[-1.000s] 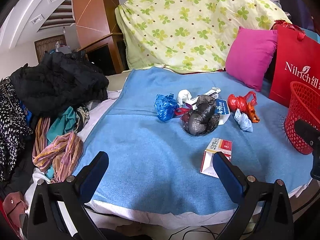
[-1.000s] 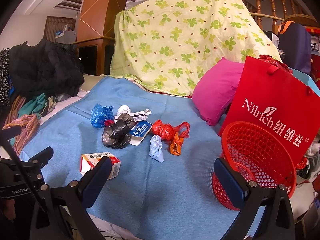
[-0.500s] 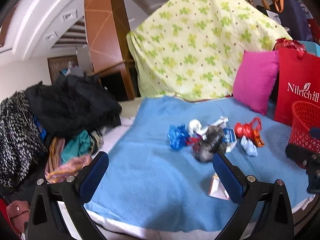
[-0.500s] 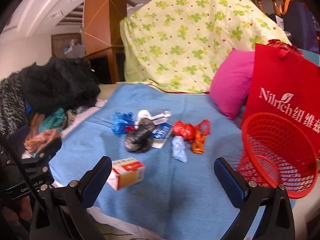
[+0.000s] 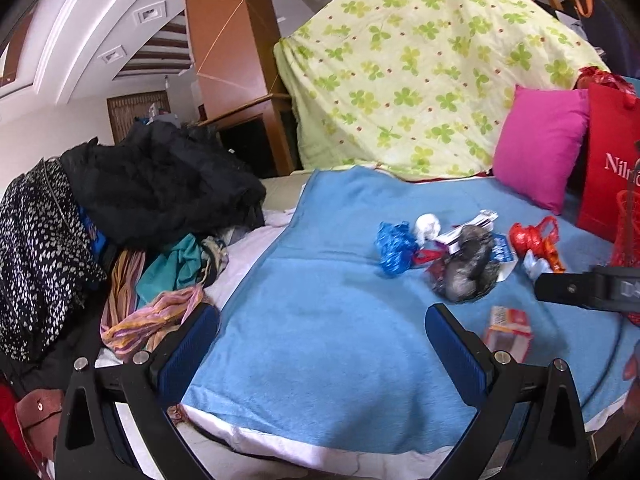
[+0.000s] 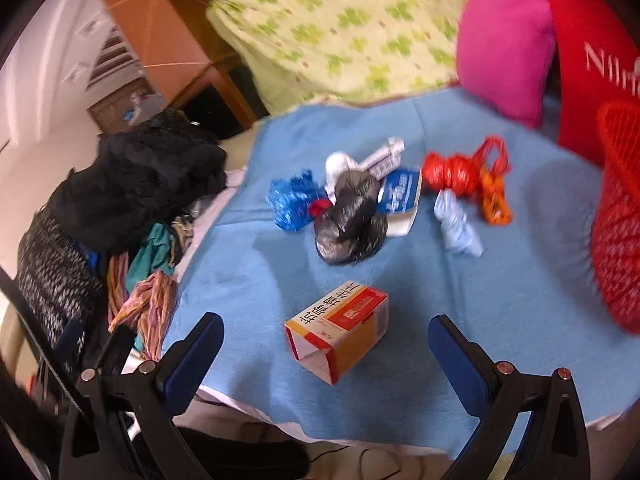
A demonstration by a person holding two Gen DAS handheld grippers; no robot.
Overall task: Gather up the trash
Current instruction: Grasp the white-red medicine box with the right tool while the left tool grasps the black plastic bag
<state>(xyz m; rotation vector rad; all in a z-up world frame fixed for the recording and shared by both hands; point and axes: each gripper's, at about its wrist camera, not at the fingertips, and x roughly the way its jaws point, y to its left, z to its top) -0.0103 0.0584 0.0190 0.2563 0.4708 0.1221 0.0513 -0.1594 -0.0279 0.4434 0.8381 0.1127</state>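
Right tool: our right tool (image 6: 324, 360) has its fingers spread wide with nothing between them, and it hangs just above the small cardboard box (image 6: 340, 328).
Left tool: our left tool (image 5: 322, 348) is likewise spread wide and empty, over bare blue blanket (image 5: 320, 300).
Box: we see it lying on its side, apart from the other trash, at the near edge of the blanket, its open flap end turned towards us.
Trash cluster: farther back we see a black bag (image 6: 352, 220), a crumpled blue bag (image 6: 292, 204), a white wad (image 6: 336, 162), a flat blue-and-white packet (image 6: 402, 196), a knotted red bag (image 6: 454, 172), an orange wrapper (image 6: 494, 196) and a pale blue wad (image 6: 458, 226), all close together, several touching.
Basket: we find the red mesh basket (image 6: 618, 216) at the right edge, well apart from the box, with open blanket between.
In the way: nothing lies between our right tool and the box.
Surroundings: a red shopping bag (image 5: 612, 160) and a pink pillow (image 5: 540, 144) stand behind the basket; a heap of dark clothes (image 5: 160, 184) and striped cloth (image 5: 148, 316) lies on the left.
Room: we see a clover-print sheet (image 5: 420, 68) draped at the back, beside a wooden column (image 5: 224, 40).
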